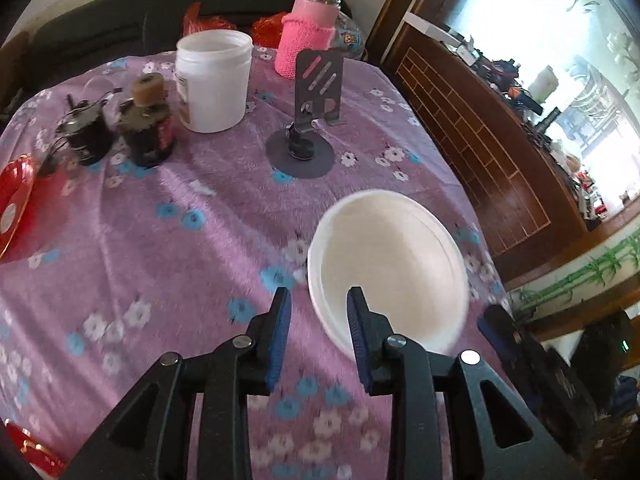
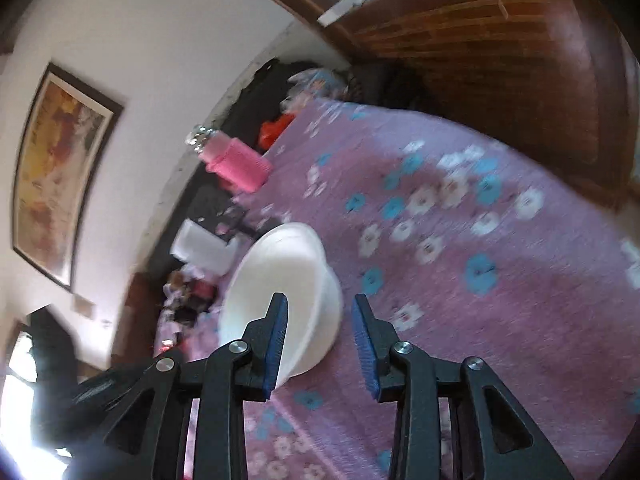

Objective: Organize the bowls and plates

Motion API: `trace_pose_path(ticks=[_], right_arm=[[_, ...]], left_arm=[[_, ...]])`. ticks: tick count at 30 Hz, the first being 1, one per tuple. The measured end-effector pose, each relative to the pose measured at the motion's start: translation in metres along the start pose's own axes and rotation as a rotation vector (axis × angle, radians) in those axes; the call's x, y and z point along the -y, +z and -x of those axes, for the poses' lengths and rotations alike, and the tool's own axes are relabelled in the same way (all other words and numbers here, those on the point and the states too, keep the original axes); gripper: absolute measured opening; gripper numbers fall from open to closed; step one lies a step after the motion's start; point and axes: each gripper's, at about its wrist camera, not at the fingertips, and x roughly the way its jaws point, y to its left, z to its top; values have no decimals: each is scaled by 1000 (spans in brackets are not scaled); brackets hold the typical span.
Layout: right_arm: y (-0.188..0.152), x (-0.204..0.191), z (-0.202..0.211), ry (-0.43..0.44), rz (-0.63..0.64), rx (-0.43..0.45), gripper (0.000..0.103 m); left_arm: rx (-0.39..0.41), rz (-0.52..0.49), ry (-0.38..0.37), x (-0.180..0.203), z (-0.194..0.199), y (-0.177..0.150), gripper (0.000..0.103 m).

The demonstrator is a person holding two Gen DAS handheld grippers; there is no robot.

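Observation:
A white bowl (image 1: 390,264) sits on the purple flowered tablecloth (image 1: 180,248) near the table's right edge. My left gripper (image 1: 318,328) is open and its jaws straddle the bowl's near left rim, the right finger inside the bowl. In the right wrist view the same bowl (image 2: 288,280) lies just ahead-left of my right gripper (image 2: 320,336), which is open with its left finger over the bowl's rim. A red plate (image 1: 14,204) shows at the table's left edge. The right gripper's body (image 1: 516,340) shows beside the bowl in the left wrist view.
At the back of the table stand a white jar (image 1: 214,80), a dark bottle (image 1: 148,120), a small black pot (image 1: 86,132), a grey phone stand (image 1: 308,120) and a pink-sleeved flask (image 1: 308,28). A wooden cabinet (image 1: 480,132) stands right of the table. A red item (image 1: 32,448) lies at the near left.

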Motion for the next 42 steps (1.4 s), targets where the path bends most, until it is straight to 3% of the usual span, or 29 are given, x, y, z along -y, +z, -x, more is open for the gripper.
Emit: trace_pose_path(ticks=[11, 12, 13, 14, 15, 19, 24, 30, 36, 42], right_arm=[[-2, 3, -21, 4, -9, -43, 36], [-3, 3, -25, 3, -8, -52, 34], [-4, 5, -29, 8, -14, -67, 22], [-6, 5, -33, 8, -12, -86, 15], [-7, 4, -34, -2, -4, -94, 10], [-9, -10, -20, -22, 67, -50, 10], [-20, -37, 6, 20, 118, -34, 10], [-72, -74, 59, 65, 243, -29, 11], [-144, -67, 108, 126, 270, -98, 11], [-206, -62, 130, 82, 336, -182, 12]], left_arm=[[-58, 42, 15, 1, -51, 14, 27], [-60, 38, 24, 3, -54, 14, 25], [-67, 26, 38, 5, -57, 13, 20], [-74, 15, 38, 8, -59, 10, 7], [-76, 9, 44, 10, -59, 8, 7], [-52, 8, 42, 13, -40, 1, 8], [44, -55, 82, 18, 20, -15, 8], [115, -102, 69, 1, 93, -72, 8], [104, -158, 43, -23, 122, -166, 11], [88, -194, 33, -47, 134, -244, 14]])
